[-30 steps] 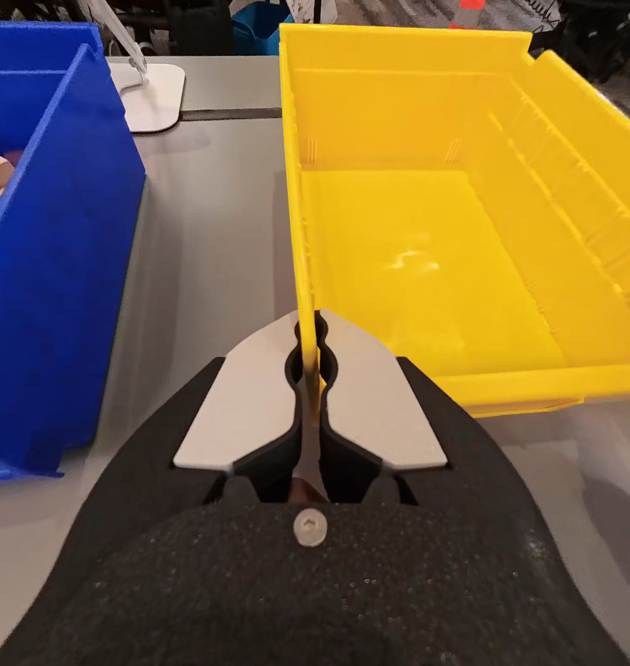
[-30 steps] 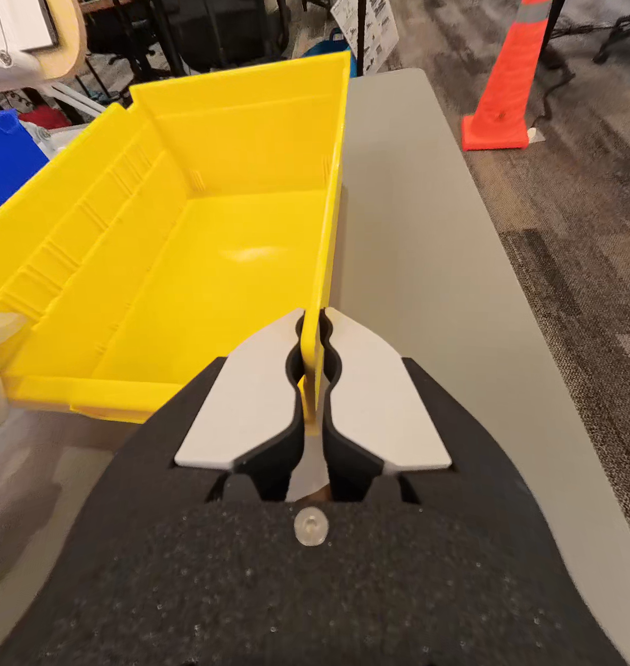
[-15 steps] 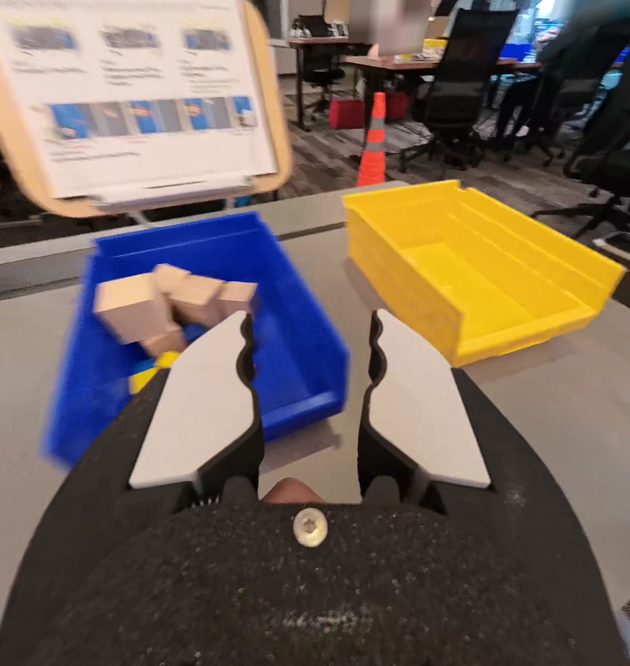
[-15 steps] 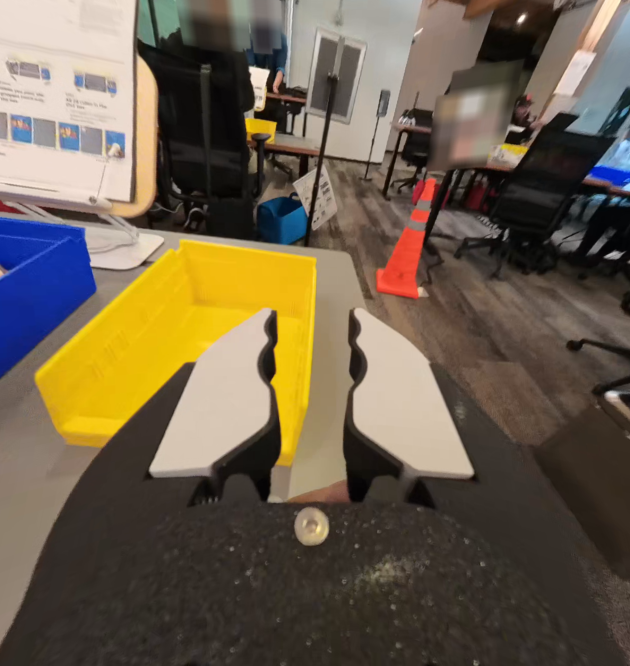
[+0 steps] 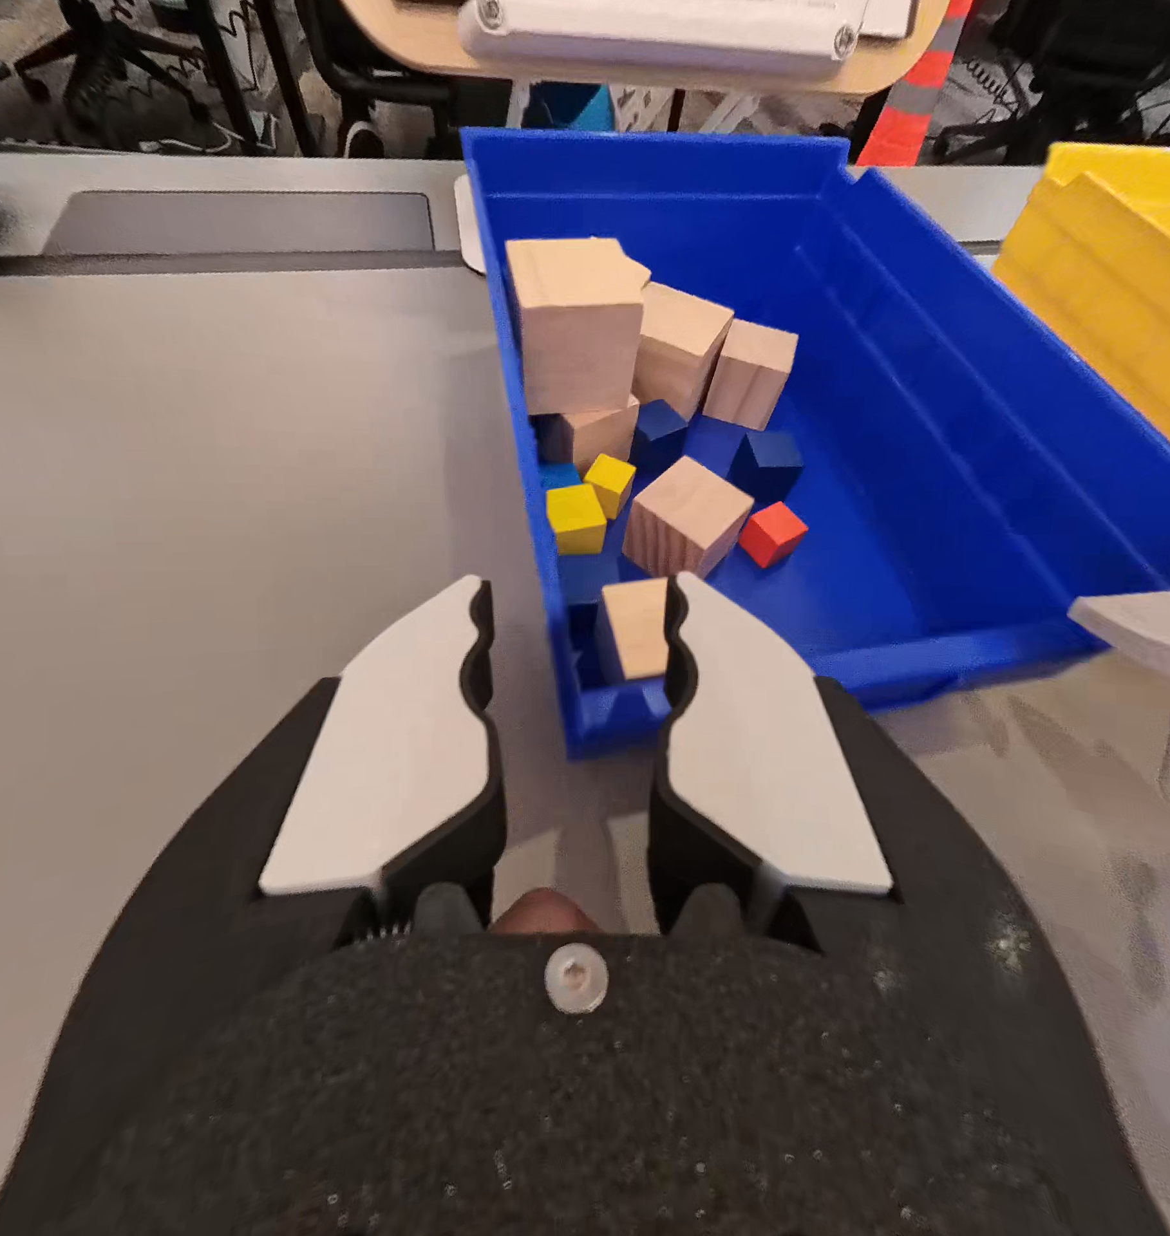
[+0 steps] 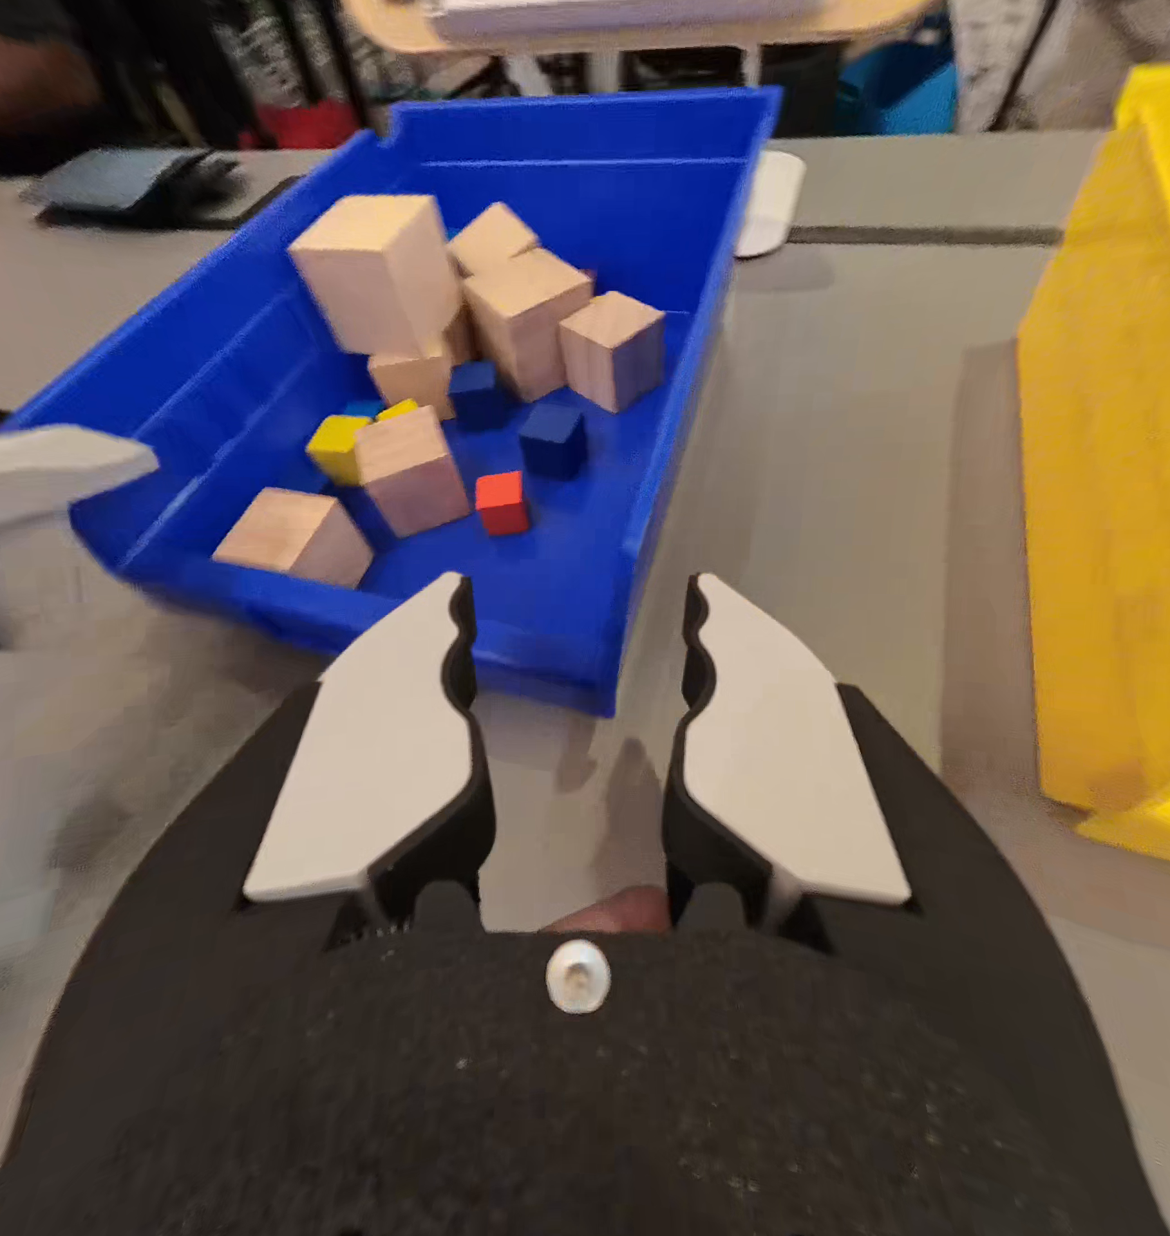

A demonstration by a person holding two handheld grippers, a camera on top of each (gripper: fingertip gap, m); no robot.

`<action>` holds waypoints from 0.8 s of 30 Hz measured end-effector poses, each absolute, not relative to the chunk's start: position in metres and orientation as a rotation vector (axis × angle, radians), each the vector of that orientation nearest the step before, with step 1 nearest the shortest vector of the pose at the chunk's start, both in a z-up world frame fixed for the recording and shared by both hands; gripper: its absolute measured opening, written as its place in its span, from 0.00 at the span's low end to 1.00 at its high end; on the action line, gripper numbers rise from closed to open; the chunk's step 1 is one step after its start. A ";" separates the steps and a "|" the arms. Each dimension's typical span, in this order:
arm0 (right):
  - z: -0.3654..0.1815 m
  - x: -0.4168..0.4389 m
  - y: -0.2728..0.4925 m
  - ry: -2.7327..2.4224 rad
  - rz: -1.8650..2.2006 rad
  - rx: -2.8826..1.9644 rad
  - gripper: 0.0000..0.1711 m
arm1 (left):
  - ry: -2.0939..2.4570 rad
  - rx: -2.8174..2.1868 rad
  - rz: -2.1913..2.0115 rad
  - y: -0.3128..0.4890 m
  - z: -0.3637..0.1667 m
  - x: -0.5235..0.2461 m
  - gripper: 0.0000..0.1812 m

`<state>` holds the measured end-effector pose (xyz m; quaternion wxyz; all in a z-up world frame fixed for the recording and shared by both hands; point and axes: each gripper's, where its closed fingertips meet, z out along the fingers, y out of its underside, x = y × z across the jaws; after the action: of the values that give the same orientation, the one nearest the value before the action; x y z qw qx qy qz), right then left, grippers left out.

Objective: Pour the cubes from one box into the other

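Note:
A blue box (image 5: 970,374) stands on the grey table (image 5: 234,468). It holds several plain wooden cubes (image 5: 578,321) and small yellow (image 5: 575,518), dark blue (image 5: 766,465) and red (image 5: 773,533) cubes. My left gripper (image 5: 578,588) is open, its fingers on either side of the box's left wall at the near corner. My right gripper (image 6: 578,582) is open, its fingers on either side of the right wall of the blue box (image 6: 568,140) at its near corner. The yellow box (image 6: 1117,468) stands to the right; its inside is hidden.
A wooden board on a stand (image 5: 635,40) with a white base (image 6: 773,200) is behind the blue box. A dark pad (image 6: 134,180) lies at the far left. An orange cone (image 5: 903,114) stands on the floor beyond the table.
Both grippers let go of the yellow box's side walls, opened, drew back, and moved left to the near corners of the blue box.

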<state>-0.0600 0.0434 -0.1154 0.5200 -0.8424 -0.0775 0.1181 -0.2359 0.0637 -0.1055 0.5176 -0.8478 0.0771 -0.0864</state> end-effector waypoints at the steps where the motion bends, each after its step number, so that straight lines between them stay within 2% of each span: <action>1: -0.118 -0.058 0.050 -0.103 0.292 -2.020 0.33 | 0.190 -2.051 -0.163 0.074 -0.112 -0.233 0.24; 4: -0.134 -0.065 0.069 -0.026 0.321 -2.066 0.20 | 0.141 -2.096 -0.214 0.090 -0.127 -0.227 0.19; 5: -0.138 -0.059 0.074 -0.023 0.237 -2.082 0.13 | 0.097 -2.091 -0.223 0.092 -0.126 -0.232 0.14; 6: -0.137 -0.054 0.078 -0.031 0.174 -2.074 0.09 | 0.089 -2.090 -0.203 0.094 -0.125 -0.239 0.03; 7: -0.135 -0.052 0.080 -0.025 0.147 -2.070 0.03 | 0.122 -2.094 -0.195 0.095 -0.125 -0.242 0.03; 12: -0.118 -0.083 0.081 -0.018 0.130 -2.009 0.01 | 0.095 -2.098 -0.134 0.089 -0.110 -0.275 0.02; 18: -0.092 -0.189 0.083 -0.080 0.220 -1.924 0.02 | 0.040 -2.023 -0.050 0.079 -0.078 -0.380 0.02; 24: -0.115 -0.295 0.070 -0.199 0.240 -2.015 0.03 | 0.010 -2.124 -0.075 0.069 -0.109 -0.484 0.02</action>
<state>-0.2947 0.0703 -0.1148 0.5240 -0.8417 -0.0830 0.1003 -0.4841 0.0687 -0.1090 0.4866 -0.8731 0.0040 -0.0310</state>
